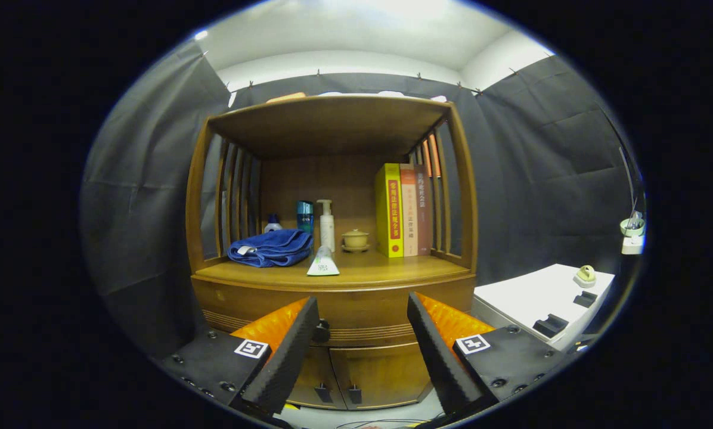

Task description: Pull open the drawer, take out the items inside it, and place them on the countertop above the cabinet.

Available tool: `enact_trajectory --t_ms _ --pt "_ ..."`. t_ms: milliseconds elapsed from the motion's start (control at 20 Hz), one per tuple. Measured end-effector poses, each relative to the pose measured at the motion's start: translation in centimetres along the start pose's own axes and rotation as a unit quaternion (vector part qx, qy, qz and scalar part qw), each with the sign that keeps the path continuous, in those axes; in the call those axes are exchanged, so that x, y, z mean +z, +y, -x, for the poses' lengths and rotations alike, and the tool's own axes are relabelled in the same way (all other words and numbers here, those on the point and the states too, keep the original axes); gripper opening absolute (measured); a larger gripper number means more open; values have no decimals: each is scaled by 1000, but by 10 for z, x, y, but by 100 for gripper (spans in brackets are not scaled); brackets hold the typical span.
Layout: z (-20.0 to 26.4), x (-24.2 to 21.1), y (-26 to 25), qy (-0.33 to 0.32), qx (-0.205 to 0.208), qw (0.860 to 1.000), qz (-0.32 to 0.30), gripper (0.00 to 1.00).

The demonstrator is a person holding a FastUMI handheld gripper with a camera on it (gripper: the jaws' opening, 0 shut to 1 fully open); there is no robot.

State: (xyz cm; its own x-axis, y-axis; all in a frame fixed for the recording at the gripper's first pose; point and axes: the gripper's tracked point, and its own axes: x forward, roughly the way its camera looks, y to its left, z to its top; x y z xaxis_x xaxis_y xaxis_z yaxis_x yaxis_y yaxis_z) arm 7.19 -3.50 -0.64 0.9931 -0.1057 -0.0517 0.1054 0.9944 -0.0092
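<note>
Gripper view: the gripper (362, 333) hangs with jaws wide and empty before the cabinet (332, 238). The drawer (344, 313) is shut, its knob (321, 331) touching the left finger's inner edge. On the countertop (380, 271), a towel (271, 247) lies at 10 o'clock from the tube (323, 263); books (403, 210) stand at 2 o'clock.

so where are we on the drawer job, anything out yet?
Done: nothing that shows. The drawer sits flush in the cabinet, shut. In hand: the gripper is open and empty, fingers spread in front of the drawer, its knob just beside the left finger. Left: grip the knob, pull, lift out whatever is inside, set it on the countertop, which already holds a towel, bottles, books and a tube.
</note>
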Motion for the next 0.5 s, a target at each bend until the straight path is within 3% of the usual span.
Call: enact_trajectory --t_ms 250,500 --pt "26 14 -29 -15 -22 1000 7 99" --pt "18 46 -18 -8 -3 1000 -2 99"
